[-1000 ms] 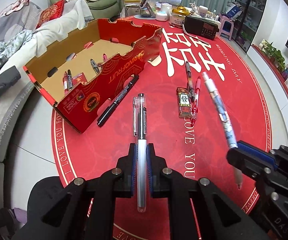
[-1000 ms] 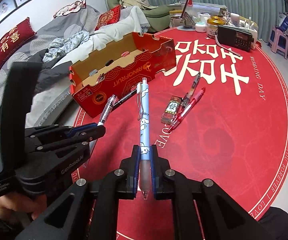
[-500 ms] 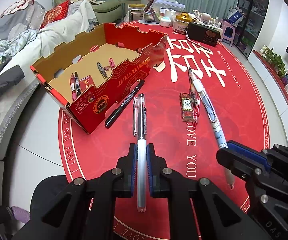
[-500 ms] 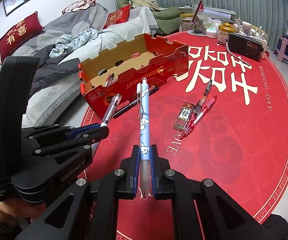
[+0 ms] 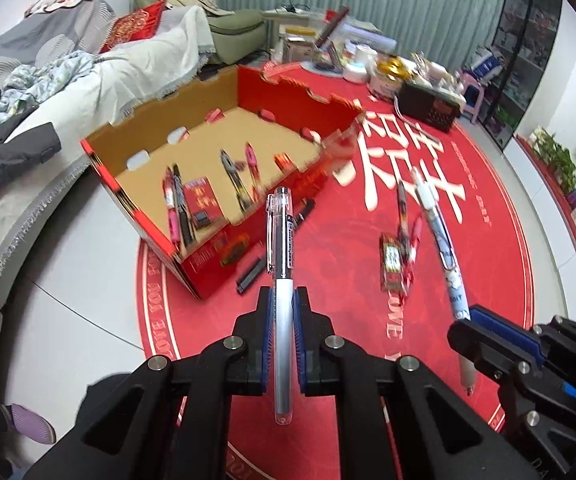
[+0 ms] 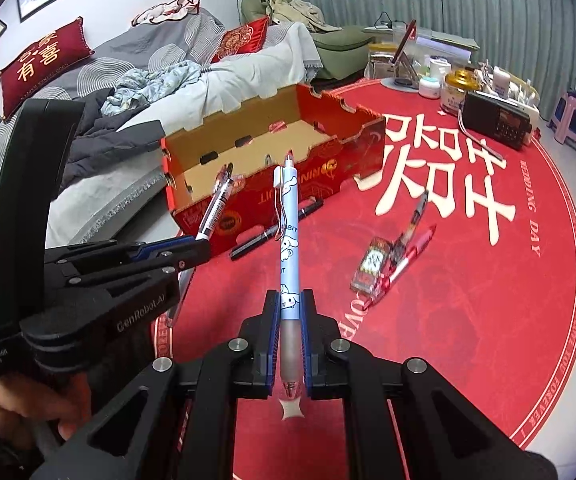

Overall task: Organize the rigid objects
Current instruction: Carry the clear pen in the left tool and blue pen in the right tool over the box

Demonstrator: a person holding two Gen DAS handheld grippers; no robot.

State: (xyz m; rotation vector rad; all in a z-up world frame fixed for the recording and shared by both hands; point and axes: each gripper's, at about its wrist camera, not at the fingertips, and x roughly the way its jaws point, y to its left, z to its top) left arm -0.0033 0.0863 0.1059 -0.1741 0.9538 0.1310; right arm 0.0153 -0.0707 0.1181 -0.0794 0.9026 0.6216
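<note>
L gripper [image 5: 283, 312] clamped on clear-capped pen [image 5: 281, 264], silver barrel between the blue pads, cap end fwd, pointing toward near wall of red cardboard box [image 5: 208, 264]. R gripper [image 6: 289, 312] clamped on light-blue cartoon pen [image 6: 288, 232], clip end fwd, tip toward camera; same pen seen at right in L view [image 5: 443, 248]. Both pens held above red round mat [image 6: 467, 320], not touching it. Box open-topped, sits on mat's edge nr sofa; inside: several pens + small red pack [image 5: 202, 200] lying flat on floor of box. Black marker [image 6: 276, 232] on mat just beside box's near wall. Further right on mat: red pen [image 6: 407, 256], dark pen [image 6: 417, 212], small red/gold pack [image 6: 369, 266], bunched together, touching or nearly so – can't tell which
</note>
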